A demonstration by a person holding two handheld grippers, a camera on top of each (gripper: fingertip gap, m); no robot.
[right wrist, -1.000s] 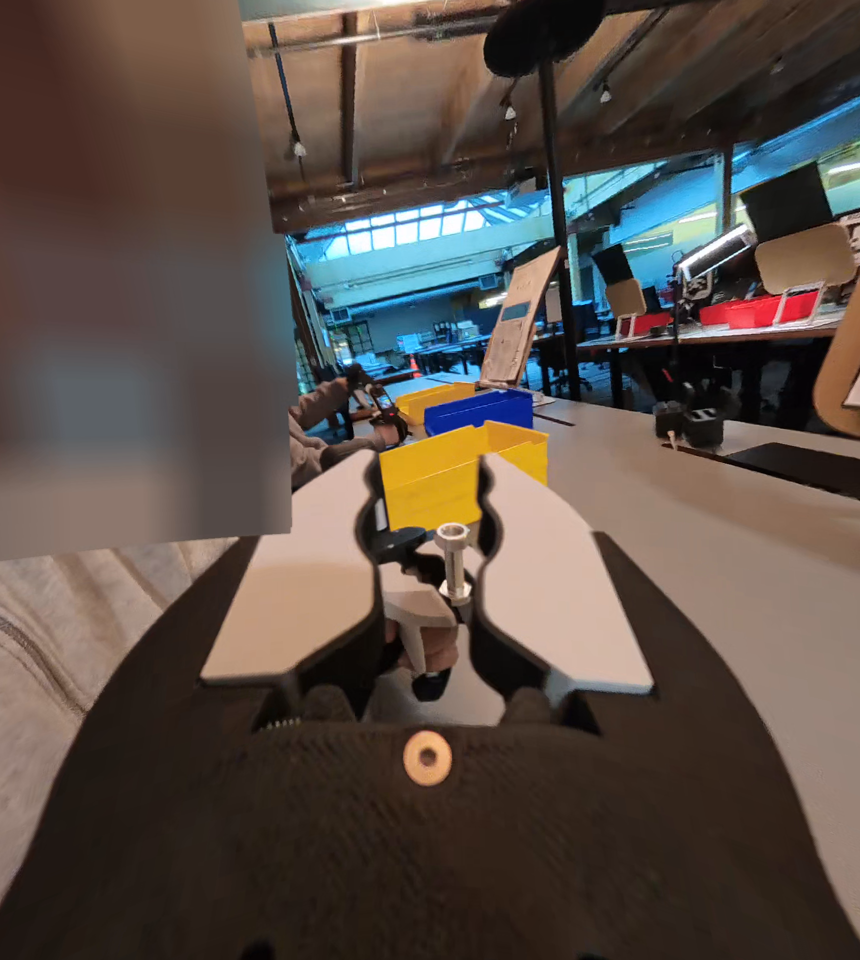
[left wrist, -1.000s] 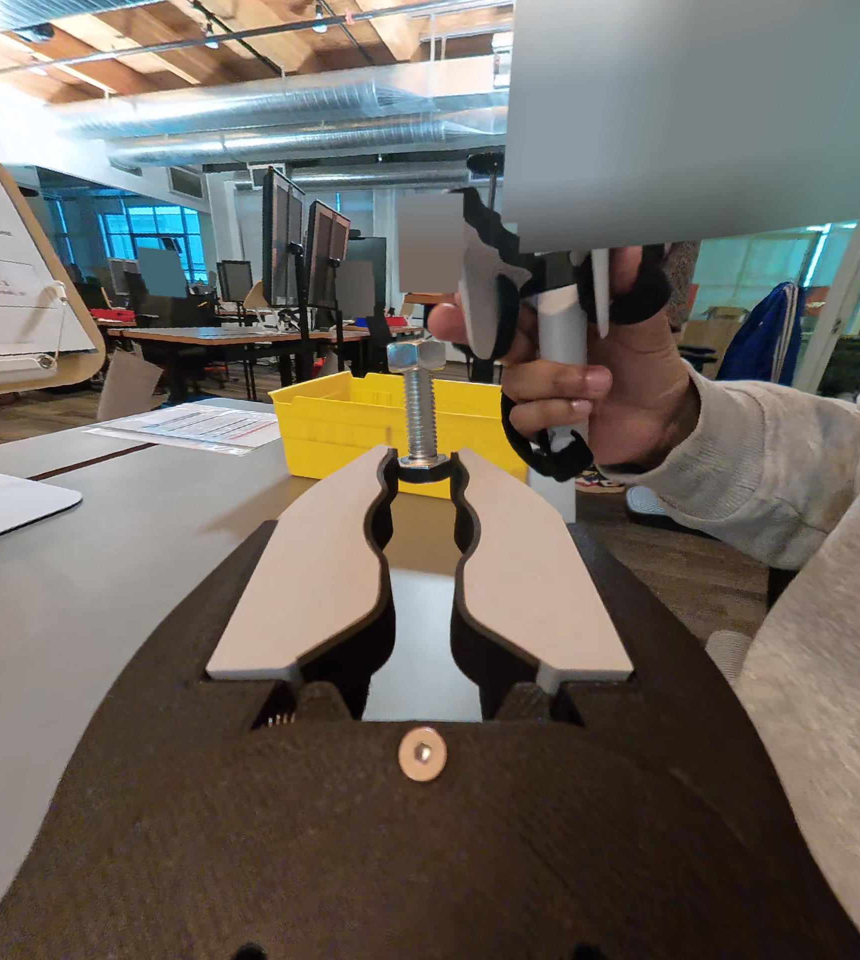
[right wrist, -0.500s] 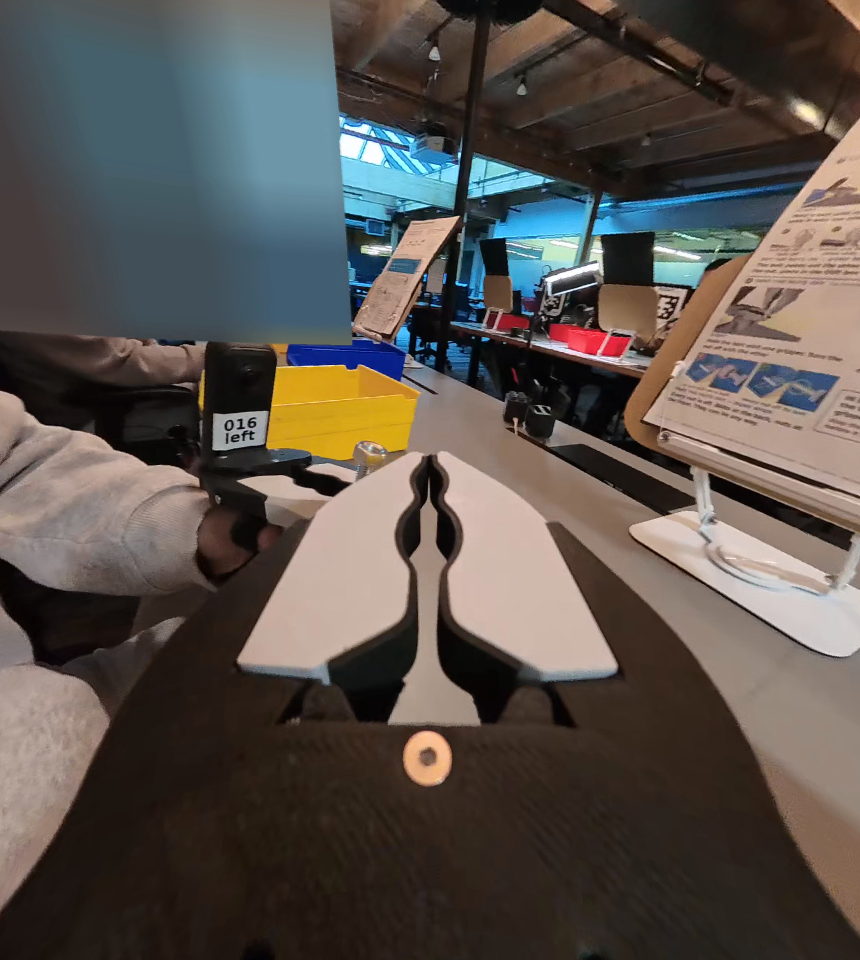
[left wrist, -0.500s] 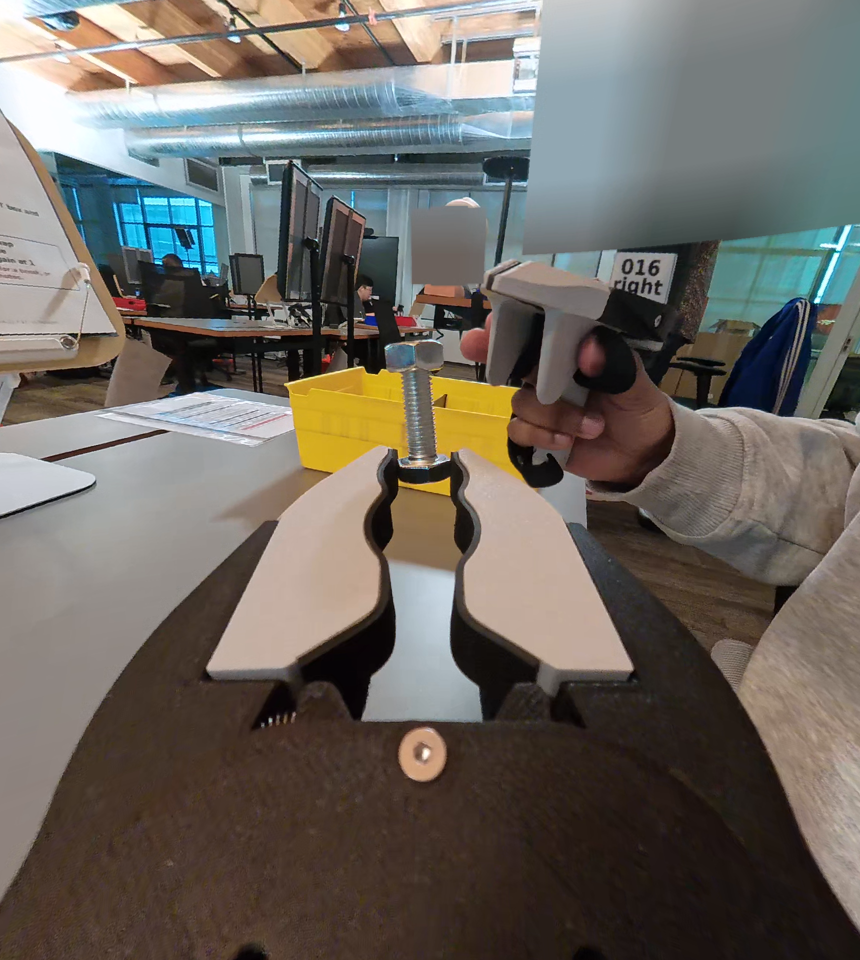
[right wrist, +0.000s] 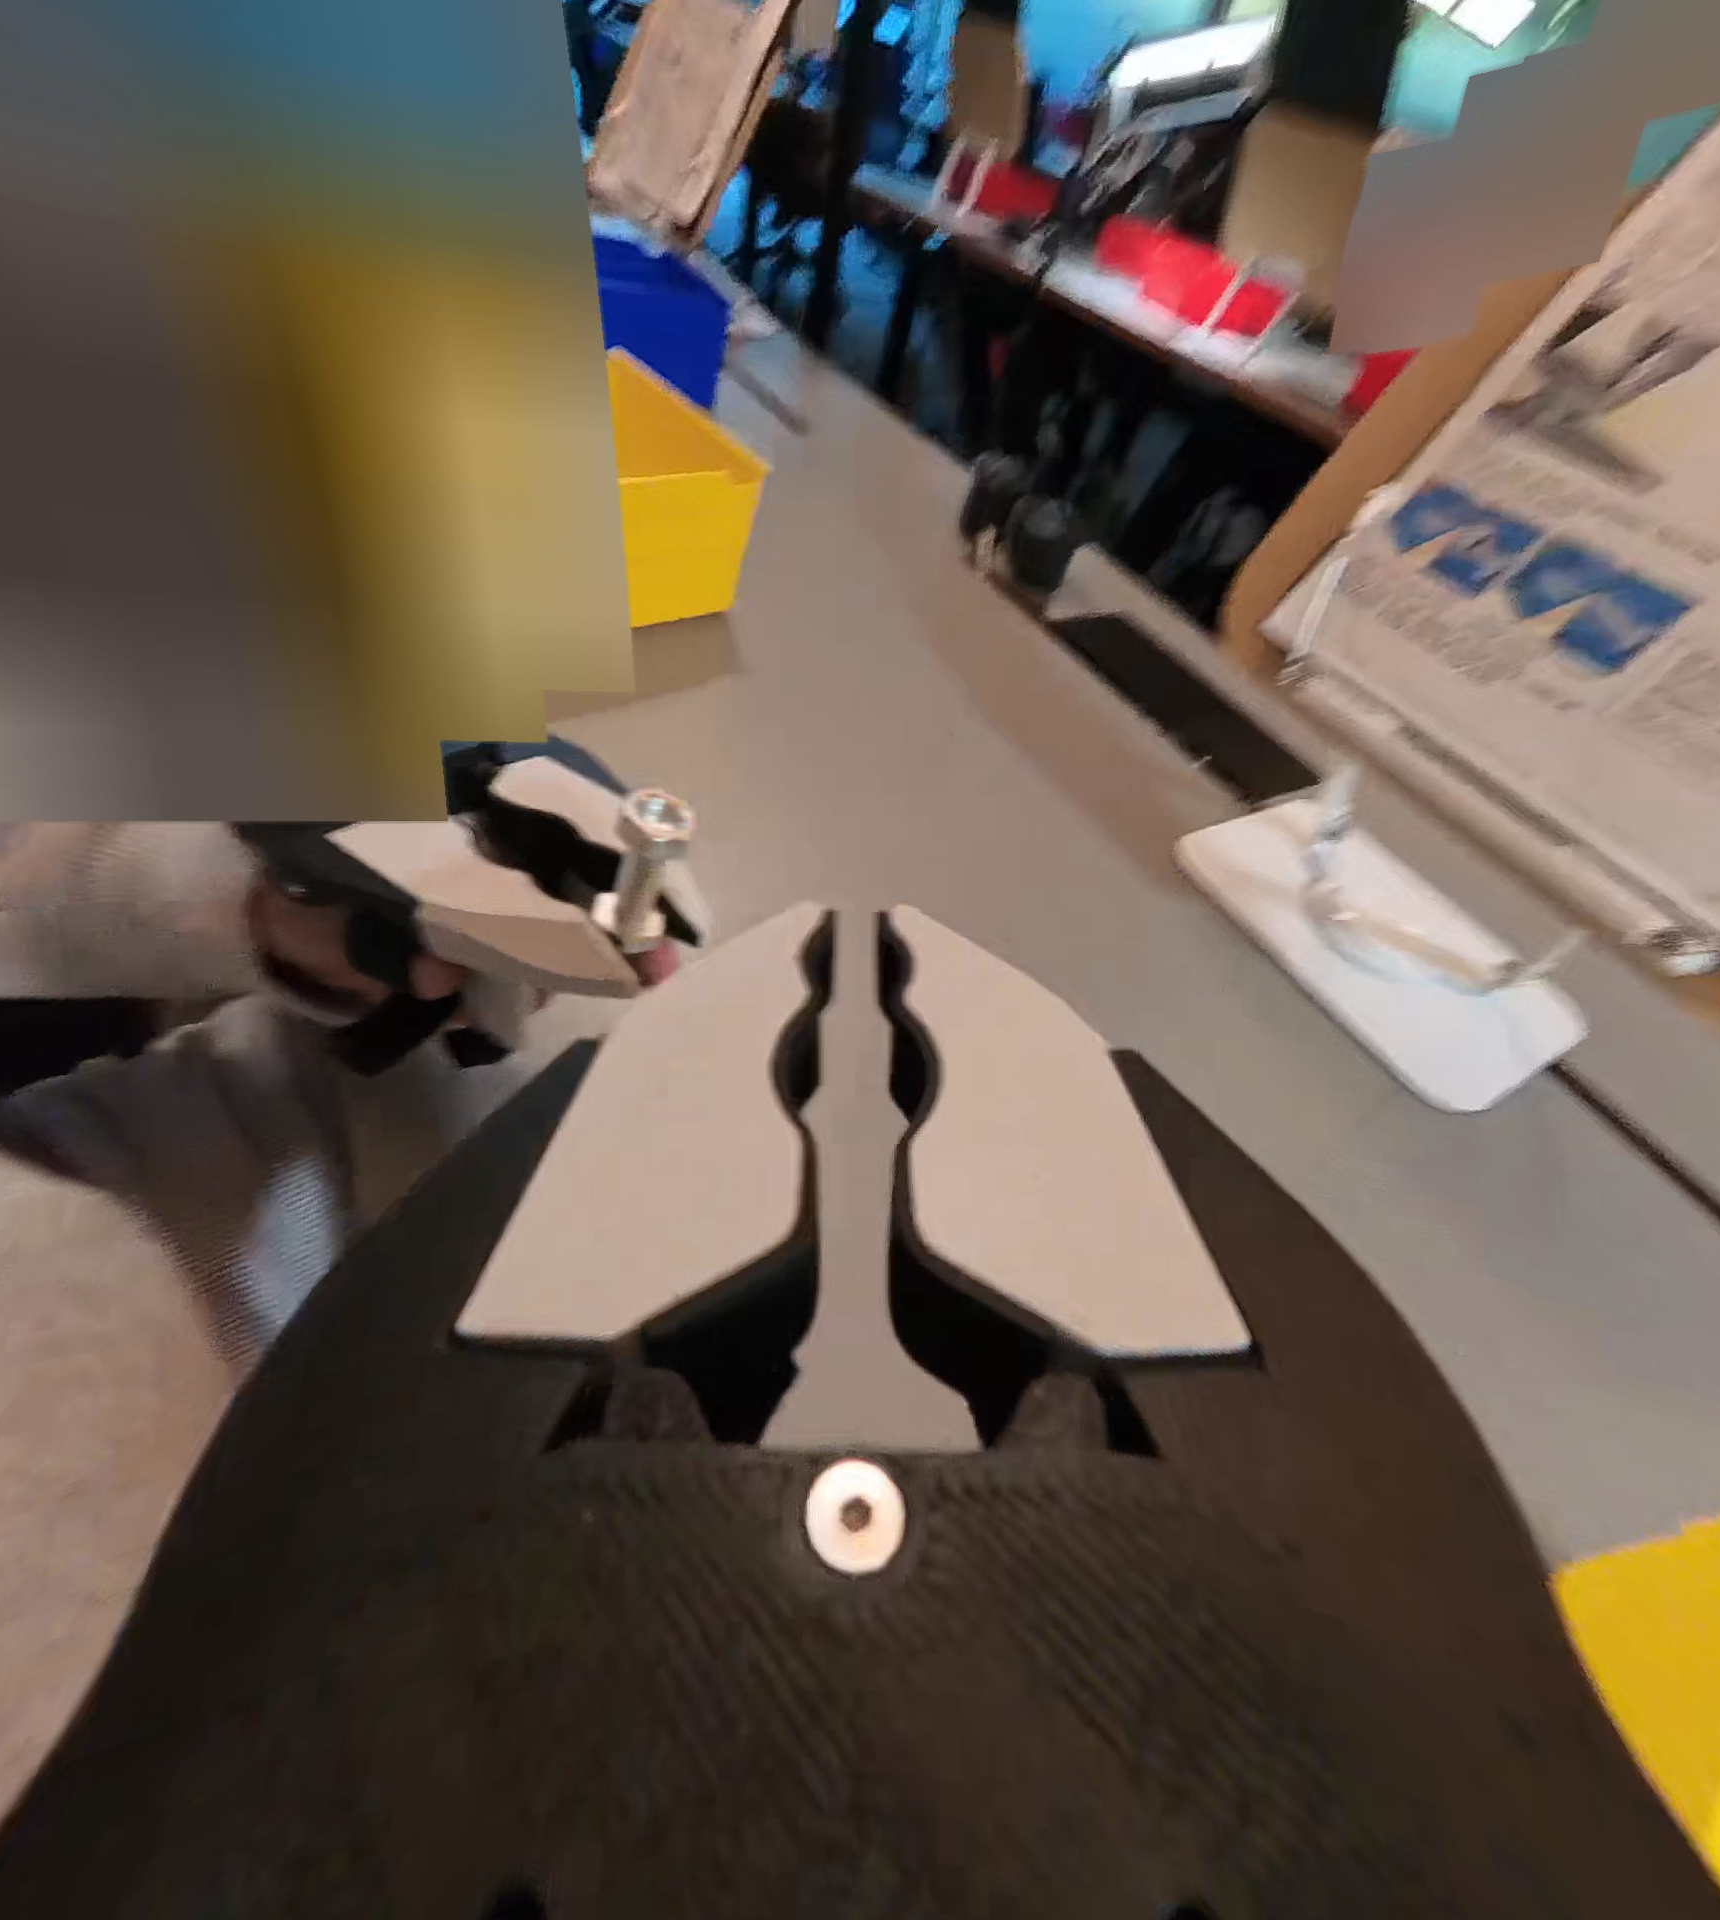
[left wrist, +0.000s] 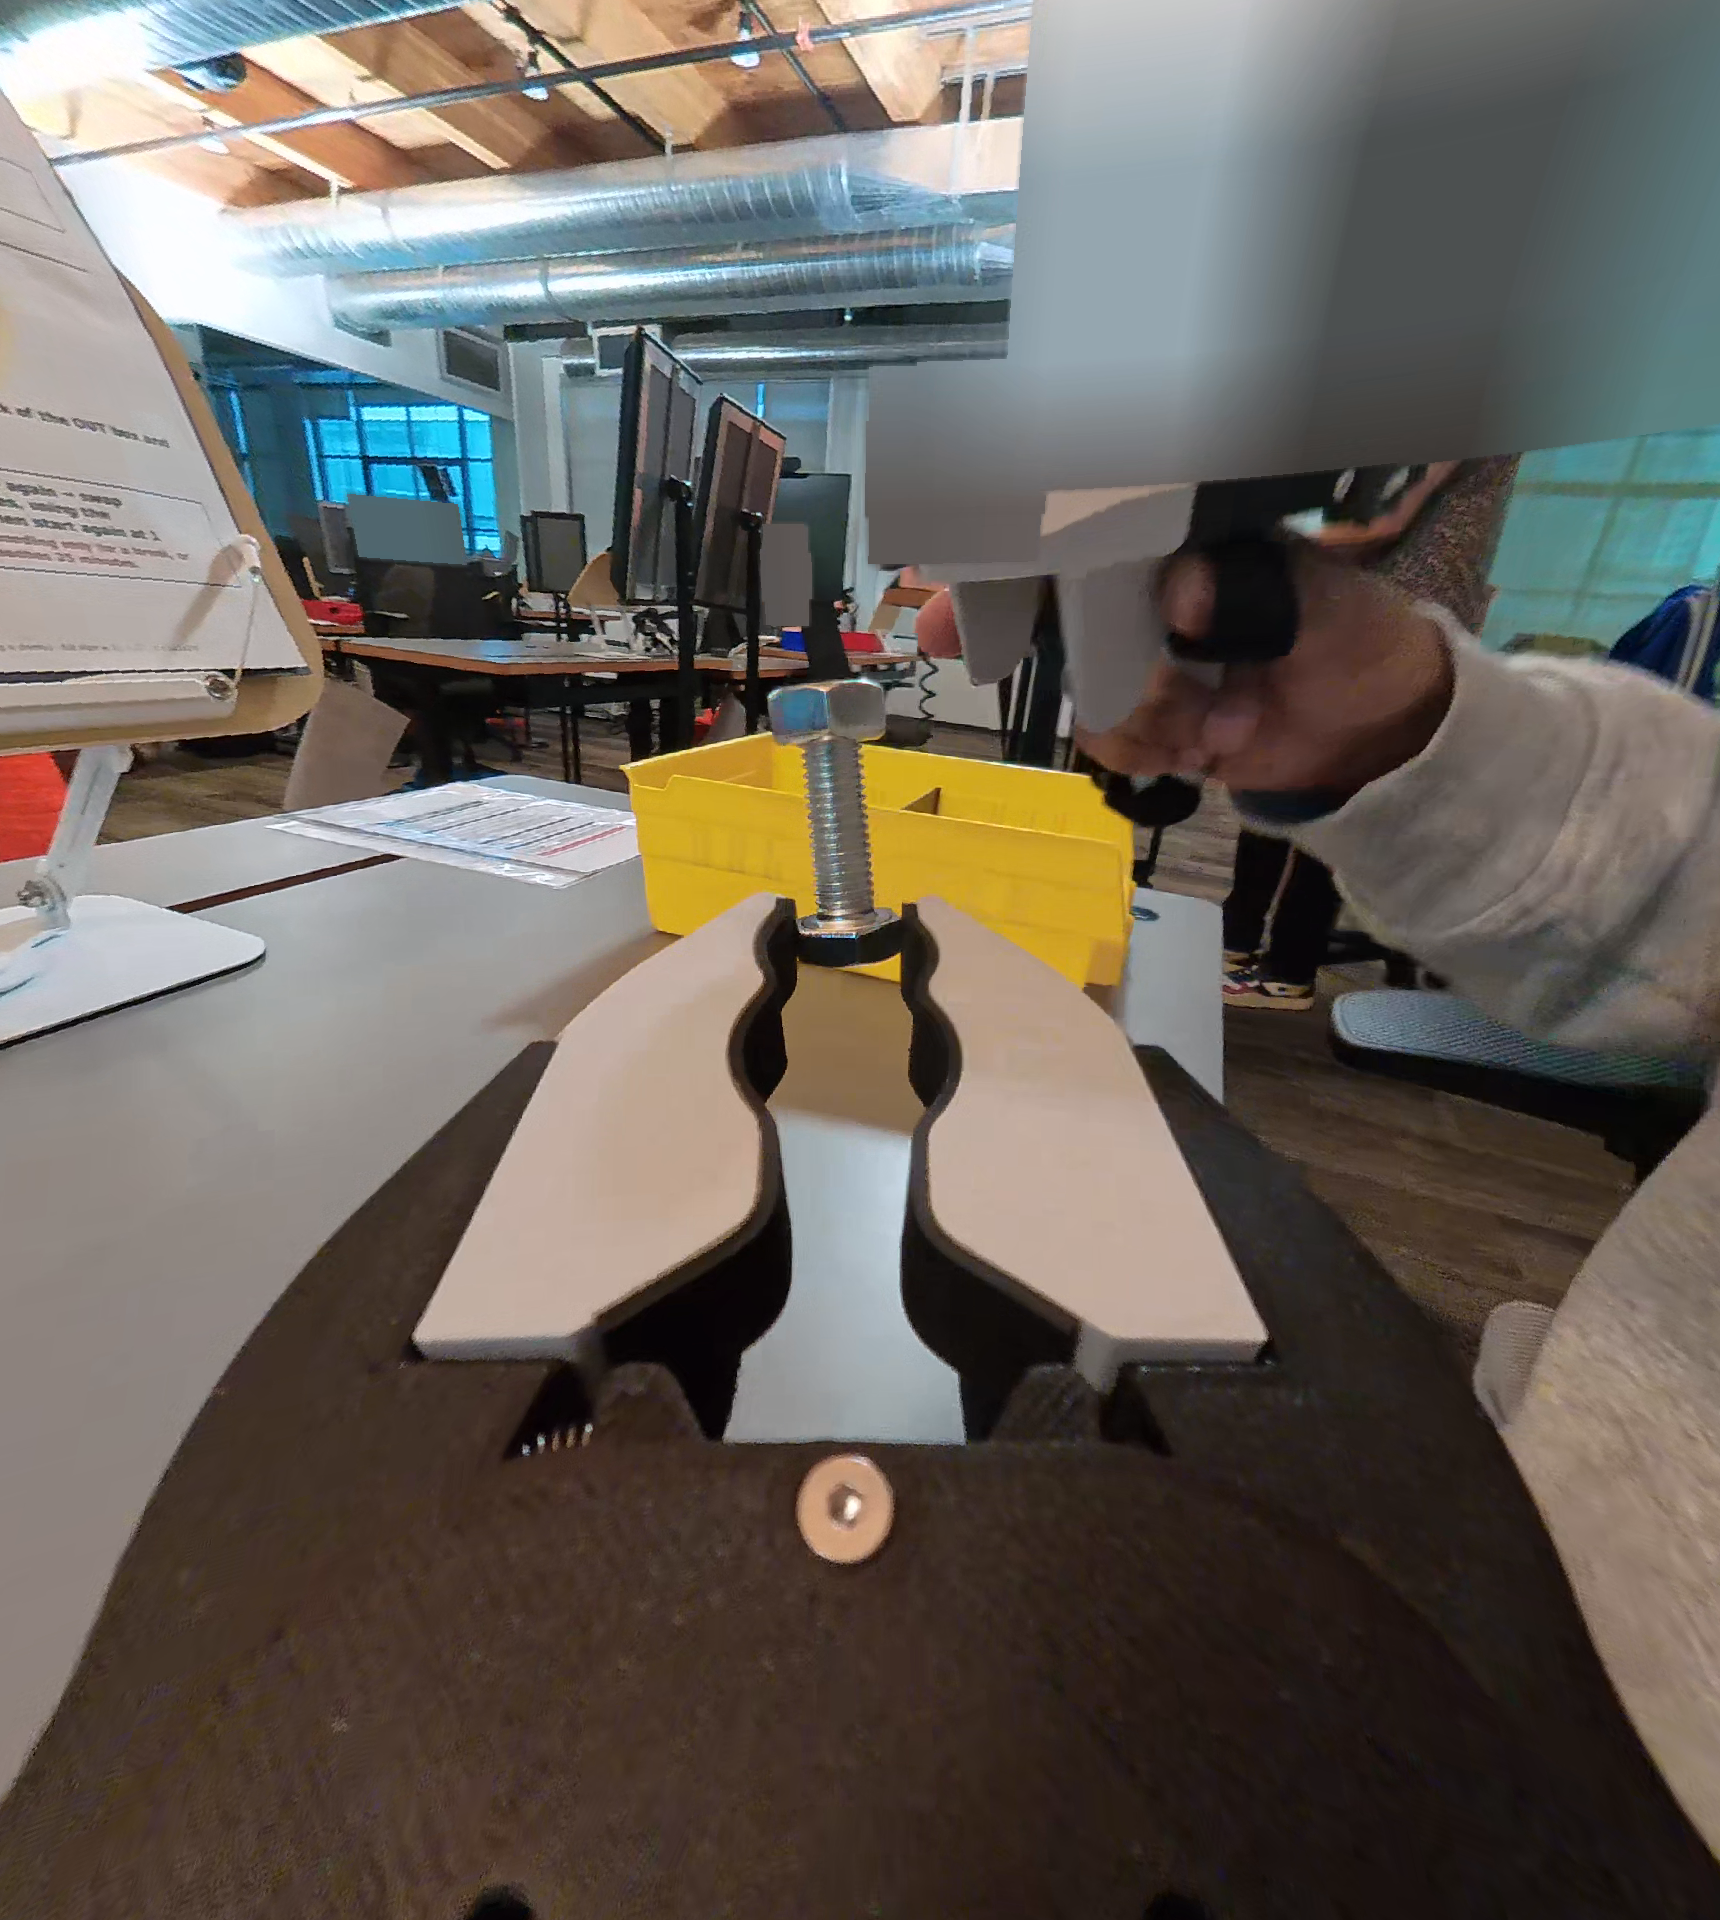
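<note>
Left gripper (left wrist: 845, 925) clamped on a dark hex nut (left wrist: 845, 943) at the bottom of a zinc-plated steel hex bolt (left wrist: 838, 821). Bolt upright, head on top, threads bare above the jaws. Held in the air off the grey tabletop (left wrist: 212, 1091), near its right edge and just short of the yellow plastic bin (left wrist: 1001, 842) at the far right corner.

Right gripper (right wrist: 854, 920) narrow: thin slit between the tips, nothing in it. Up and to the right of the bolt head, apart from it. Right view motion-blurred, so fine detail is lost there.

Handling, as a judgement: grip sits on the nut only, with the tall shank free above, so probably top-heavy. Squeeze evenly on the nut flats, wrist level, shank vertical. No side knocks on the head, since the bolt could pivot in the notch.

Writing: printed instruction sheet on a brown board stand (left wrist: 56, 416) with a white base, left edge. Laminated printed sheet (left wrist: 461, 831) flat at the far edge. Text not repeated here. No brand marks made out on bolt, bin or grippers.
</note>
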